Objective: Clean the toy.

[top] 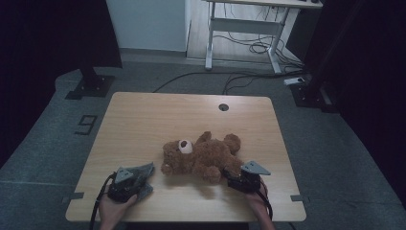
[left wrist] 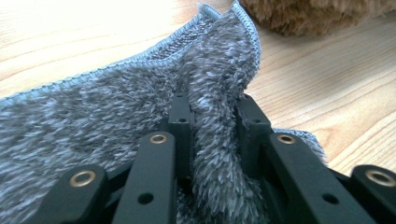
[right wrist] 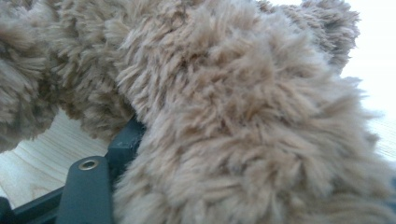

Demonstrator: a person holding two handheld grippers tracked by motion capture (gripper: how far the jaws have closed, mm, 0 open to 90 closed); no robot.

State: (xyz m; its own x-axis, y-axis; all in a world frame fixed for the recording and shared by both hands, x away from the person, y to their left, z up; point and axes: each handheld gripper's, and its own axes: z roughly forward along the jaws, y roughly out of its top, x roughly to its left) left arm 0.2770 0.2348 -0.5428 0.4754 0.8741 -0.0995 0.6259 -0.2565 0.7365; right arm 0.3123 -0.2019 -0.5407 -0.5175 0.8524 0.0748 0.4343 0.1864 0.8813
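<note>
Wooden counter (top: 143, 124) carries everything; landmark = brown teddy bear (top: 203, 155), lying on its back mid-counter, head toward the left. Just left of the bear, near the front edge, sits a grey fuzzy cloth (top: 142, 176), apart from the bear's head but close. Left hand-held gripper (top: 128, 188) is on that cloth: jaws pinched narrow on a raised fold of it. Right hand-held gripper (top: 238, 179) is at the bear's lower right, by a leg; jaws partway in, and plush looks caught between them, so prob. holding the leg. Risks, as I judge: the fold is thin + slippery pile, so a quick lift could pull it out of the pinch; dragging the cloth toward the bear could snag its ear or shove the head; a tug on the leg w/ a shallow bite could let the bear drop or spin. Left gripper view shows the fold (left wrist: 219, 140) squeezed between both jaws + stitched hem, which the high view can't resolve. Right gripper view gives fur (right wrist: 243, 116) close-up w/ one jaw; the high view alone gives the overall layout.
</note>
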